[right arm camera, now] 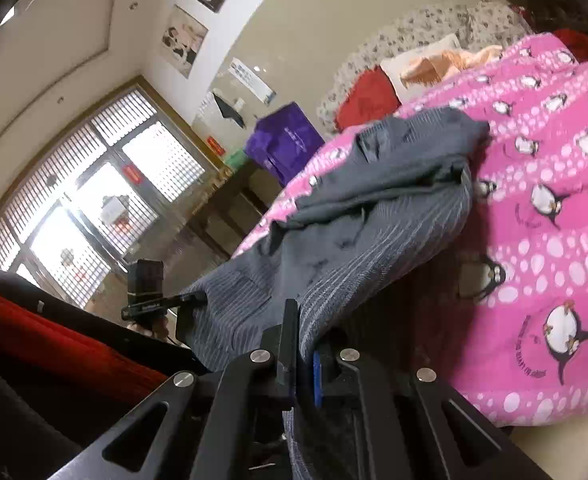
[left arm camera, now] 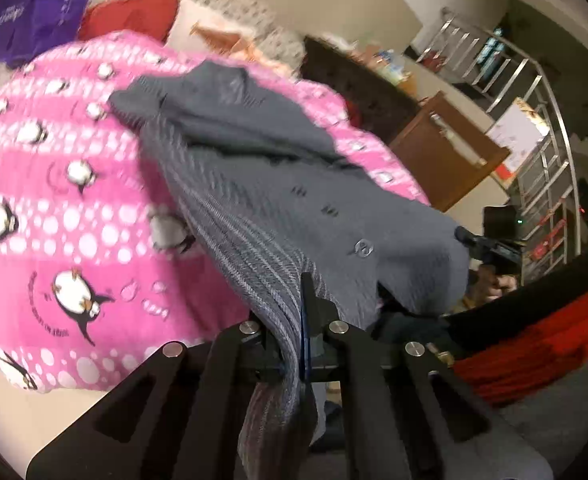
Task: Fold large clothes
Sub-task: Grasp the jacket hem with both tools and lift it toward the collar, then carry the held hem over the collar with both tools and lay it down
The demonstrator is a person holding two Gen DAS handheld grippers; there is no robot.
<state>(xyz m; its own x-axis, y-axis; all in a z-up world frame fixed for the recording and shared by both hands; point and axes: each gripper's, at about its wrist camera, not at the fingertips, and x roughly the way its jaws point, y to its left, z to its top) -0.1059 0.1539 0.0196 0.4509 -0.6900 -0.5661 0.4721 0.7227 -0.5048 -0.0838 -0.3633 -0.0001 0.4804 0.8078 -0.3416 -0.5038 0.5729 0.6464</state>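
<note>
Across the pink blanket (left arm camera: 74, 208) covering the bed lies one grey cardigan (left arm camera: 262, 168), its near hem lifted off the blanket's near edge. It looks soft, limp and fairly heavy knit, likely to sag and stretch, so the hem corners seem the sound places to hold. Two grippers hold it: the left gripper (left arm camera: 304, 344) is clamped on ribbed hem, and the right gripper (right arm camera: 303, 364) likewise pinches cloth.

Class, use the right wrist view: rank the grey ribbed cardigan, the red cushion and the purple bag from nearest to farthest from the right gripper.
1. Grey ribbed cardigan: clamped in the right gripper, draped ahead.
2. Purple bag and red cushion: both beyond the pink penguin blanket, bag left, cushion right; too close to rank.
</note>
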